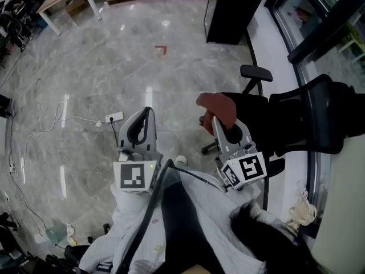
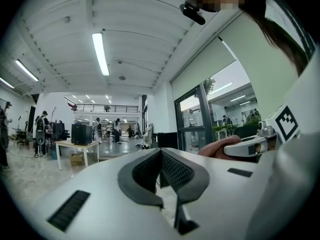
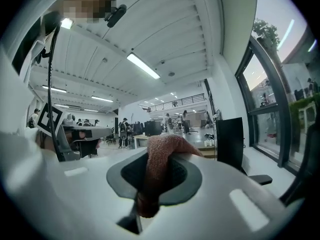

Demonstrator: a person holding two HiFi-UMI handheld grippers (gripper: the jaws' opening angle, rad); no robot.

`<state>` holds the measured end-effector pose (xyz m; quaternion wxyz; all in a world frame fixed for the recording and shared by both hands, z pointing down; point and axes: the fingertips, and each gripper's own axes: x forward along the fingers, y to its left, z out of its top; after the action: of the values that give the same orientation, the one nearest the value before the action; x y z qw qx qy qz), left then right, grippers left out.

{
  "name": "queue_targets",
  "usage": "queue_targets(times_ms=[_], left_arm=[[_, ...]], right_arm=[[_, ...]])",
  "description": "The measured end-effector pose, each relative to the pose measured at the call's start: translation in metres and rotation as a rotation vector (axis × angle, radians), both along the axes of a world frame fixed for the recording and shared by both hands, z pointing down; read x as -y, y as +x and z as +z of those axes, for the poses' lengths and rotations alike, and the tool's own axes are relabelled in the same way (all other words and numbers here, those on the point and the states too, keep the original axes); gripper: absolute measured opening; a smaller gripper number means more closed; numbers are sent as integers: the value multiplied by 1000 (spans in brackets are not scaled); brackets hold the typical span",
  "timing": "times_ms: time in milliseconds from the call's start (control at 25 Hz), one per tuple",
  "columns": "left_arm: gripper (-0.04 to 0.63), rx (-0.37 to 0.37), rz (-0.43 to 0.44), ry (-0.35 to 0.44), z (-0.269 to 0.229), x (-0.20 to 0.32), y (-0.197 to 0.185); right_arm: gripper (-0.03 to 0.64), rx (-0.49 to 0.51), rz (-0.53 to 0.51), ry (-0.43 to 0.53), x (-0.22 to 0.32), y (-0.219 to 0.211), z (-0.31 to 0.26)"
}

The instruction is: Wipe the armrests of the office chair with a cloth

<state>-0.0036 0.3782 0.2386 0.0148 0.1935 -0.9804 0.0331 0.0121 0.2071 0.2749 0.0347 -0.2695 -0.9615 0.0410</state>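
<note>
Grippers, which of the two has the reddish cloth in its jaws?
The right gripper: its jaws are shut on the reddish-brown cloth, which bunches above them. The left gripper has its jaws together with nothing between them.

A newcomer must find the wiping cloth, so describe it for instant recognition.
Look to the black office chair at the head view's right. Just before it, the right gripper pinches the cloth in its fingers: the only rust-red, nubby, soft thing among white plastic and black mesh.

Glossy grey marble floor (image 1: 114,67) here, white power strip (image 1: 114,117) lying on it. Strip light (image 2: 100,54) overhead, tall windows (image 3: 272,114) alongside.
</note>
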Motion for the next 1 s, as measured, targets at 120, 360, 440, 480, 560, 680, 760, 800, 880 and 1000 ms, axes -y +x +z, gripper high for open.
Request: queue_targets(times_ms=[120,360,440,480,560,680,760,800,880,1000], left_arm=[[3,-11,59,2,-1,13,-58],[3,-17,333,-11,1,87,-179],[3,-20,494,-28,2,131,-215],[3,-25,571,-36,3,154,-229],[3,-30,705,-44,7,199,-251],[3,-25,890,-35,13,265,-256],[3,-25,1038,-41,24,304,-241],[3,-34,1117,-41,32,323,-230],[3,-71,1267,-34,48,357,-202],[3,-105,1420,-38,65,401,-153]], right_arm=[[32,-7,29,4,3,-48,-3],[32,-31,259,-15,47,-128,5],[32,-39,405,-27,75,-147,7],[32,-39,479,-33,90,-155,8],[32,-32,616,-41,121,-163,8],[32,-31,804,-40,168,-153,14],[32,-34,960,-39,194,-128,23],[32,-40,1048,-37,204,-110,28],[32,-63,1219,-30,218,-69,36],[32,-98,1404,-29,235,-2,45]])
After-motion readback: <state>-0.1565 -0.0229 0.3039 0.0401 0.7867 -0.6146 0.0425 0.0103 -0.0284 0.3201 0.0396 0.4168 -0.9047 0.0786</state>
